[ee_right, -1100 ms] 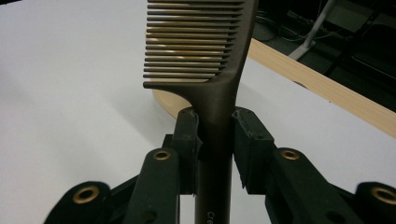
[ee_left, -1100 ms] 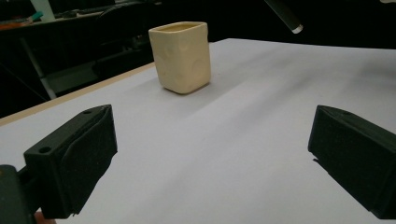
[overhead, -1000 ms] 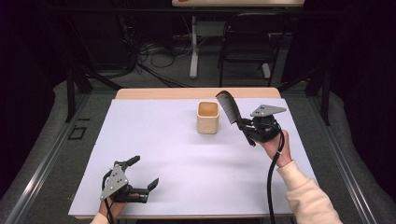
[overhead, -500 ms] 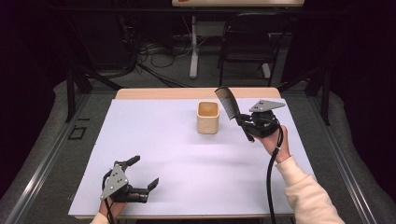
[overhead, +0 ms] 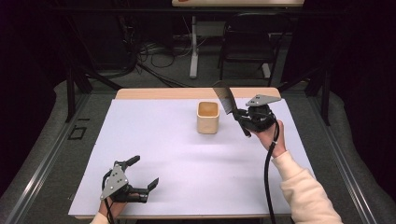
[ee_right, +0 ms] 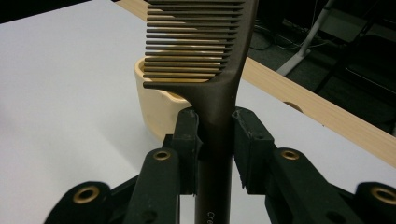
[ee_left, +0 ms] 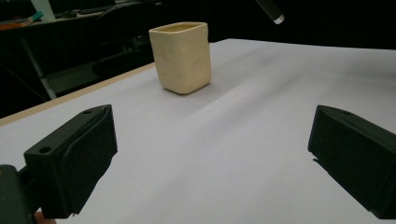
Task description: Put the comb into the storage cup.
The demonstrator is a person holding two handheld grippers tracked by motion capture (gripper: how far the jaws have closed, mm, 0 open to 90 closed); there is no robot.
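Moved: right tool (overhead: 243, 120) with comb (overhead: 225, 99) has edged leftward toward cup (overhead: 208, 117).
High view: cup near worktop (overhead: 154, 140) far edge; left tool (overhead: 142, 173) near-left corner.
Left gripper view: jaws spread, empty.
Right gripper view: jaws pinching comb (ee_right: 210, 70) handle.

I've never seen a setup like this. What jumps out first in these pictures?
Probably the dark brown plastic comb, clamped by its handle in the right gripper and raised beside a squarish cream cup that stands near the far edge of the white-covered table. At the near left corner, the left gripper rests with its jaws wide apart, holding nothing.
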